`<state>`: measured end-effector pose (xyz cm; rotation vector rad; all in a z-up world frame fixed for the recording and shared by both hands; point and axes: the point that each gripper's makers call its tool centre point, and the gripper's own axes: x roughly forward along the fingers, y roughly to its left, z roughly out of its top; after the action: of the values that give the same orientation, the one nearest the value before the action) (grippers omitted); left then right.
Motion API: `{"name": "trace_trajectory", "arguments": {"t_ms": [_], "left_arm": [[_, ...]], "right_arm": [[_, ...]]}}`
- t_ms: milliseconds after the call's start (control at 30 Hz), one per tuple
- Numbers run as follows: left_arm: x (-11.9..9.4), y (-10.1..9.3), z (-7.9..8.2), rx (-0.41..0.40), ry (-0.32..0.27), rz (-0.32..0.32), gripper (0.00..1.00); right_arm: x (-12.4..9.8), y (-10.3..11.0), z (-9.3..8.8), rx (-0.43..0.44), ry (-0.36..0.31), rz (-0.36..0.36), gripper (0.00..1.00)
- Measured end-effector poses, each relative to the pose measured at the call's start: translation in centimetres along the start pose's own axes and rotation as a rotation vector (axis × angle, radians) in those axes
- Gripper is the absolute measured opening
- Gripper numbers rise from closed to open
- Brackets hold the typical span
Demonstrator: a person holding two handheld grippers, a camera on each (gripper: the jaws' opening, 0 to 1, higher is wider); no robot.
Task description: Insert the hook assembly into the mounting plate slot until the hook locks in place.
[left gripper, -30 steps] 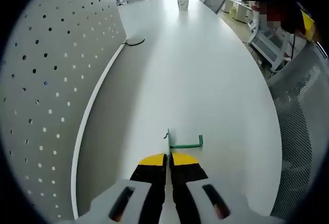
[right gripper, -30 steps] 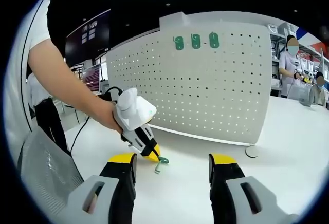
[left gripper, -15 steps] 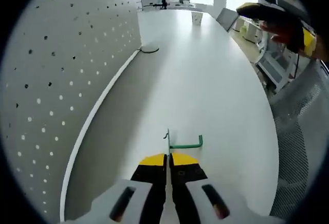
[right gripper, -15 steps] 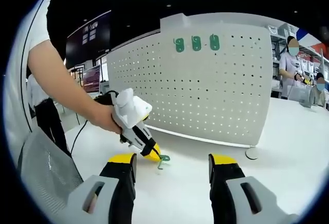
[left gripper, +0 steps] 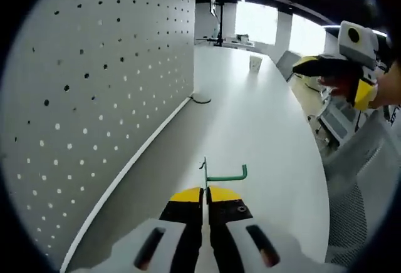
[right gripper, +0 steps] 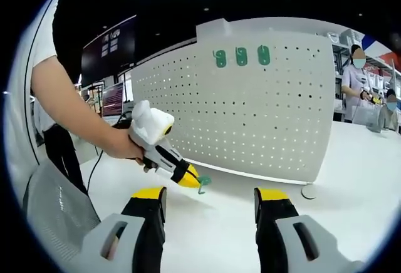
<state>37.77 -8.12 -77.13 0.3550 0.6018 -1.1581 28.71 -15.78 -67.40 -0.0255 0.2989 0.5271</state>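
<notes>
Pegboard (right gripper: pixel 250 116) stands on the bench (left gripper: pixel 263 129) with three hooks (right gripper: pixel 242 56) already hung, while the left claw (left gripper: pixel 206 193), clenched on a green hook (left gripper: pixel 220 174), holds it off the board, uninserted, and the right claw (right gripper: pixel 210 204) gapes empty.

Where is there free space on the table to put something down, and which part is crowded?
The white table is bare between the pegboard foot and the open right gripper. It is crowded at the left, where the left gripper holds the green hook near the board.
</notes>
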Motion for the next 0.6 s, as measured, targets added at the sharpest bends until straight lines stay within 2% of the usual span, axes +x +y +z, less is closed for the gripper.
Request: {"name": "trace_trajectory", "arguments": {"t_ms": [133,333,600], "left_arm": [[-0.7,-0.4,1.7,-0.003,-0.069,-0.003,0.01],[-1.5,-0.4,3.4,-0.011,-0.128,0.009,0.01],[-3.1,-0.7,5.5,-0.024,-0.208,0.035,0.01]], "right_arm": [[0.1,0.1,0.4,-0.003,-0.009,0.001,0.55],[0.4,0.4,1.1,-0.002,-0.023,0.008,0.55],[0.8,0.5,3.0,-0.009,-0.057,0.014,0.55]]}}
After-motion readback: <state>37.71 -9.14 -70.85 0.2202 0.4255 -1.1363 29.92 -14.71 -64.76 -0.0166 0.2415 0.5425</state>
